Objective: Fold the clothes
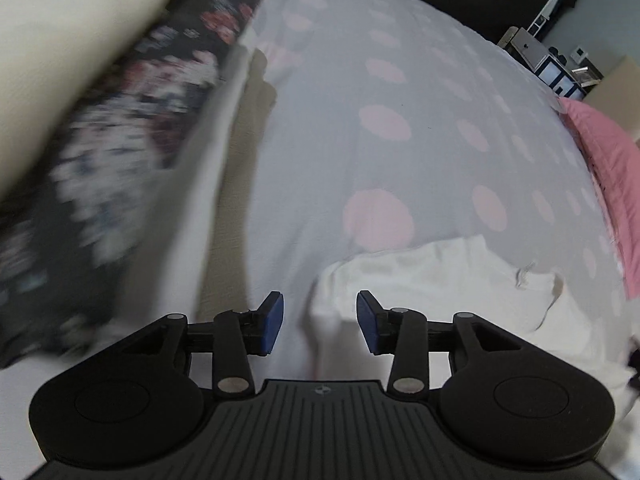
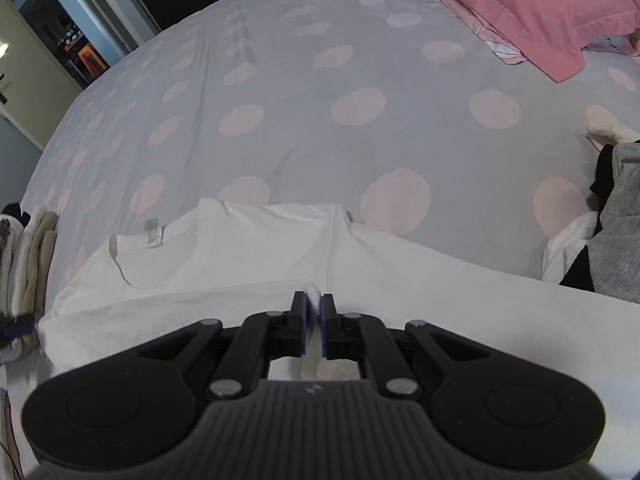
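A white T-shirt (image 2: 256,264) lies spread on the polka-dot bedspread (image 2: 360,140), its collar and label toward the left. My right gripper (image 2: 315,312) is shut on a fold of the shirt's fabric near its middle. In the left wrist view my left gripper (image 1: 320,320) stands open with nothing between its blue pads, hovering over the edge of the white T-shirt (image 1: 440,280). The picture there is blurred on the left.
A stack of folded clothes (image 1: 120,120) with a dark floral piece on it sits left of the left gripper. A pink pillow (image 2: 540,12) lies at the far right. A heap of grey, black and white clothes (image 2: 612,216) sits at the right edge.
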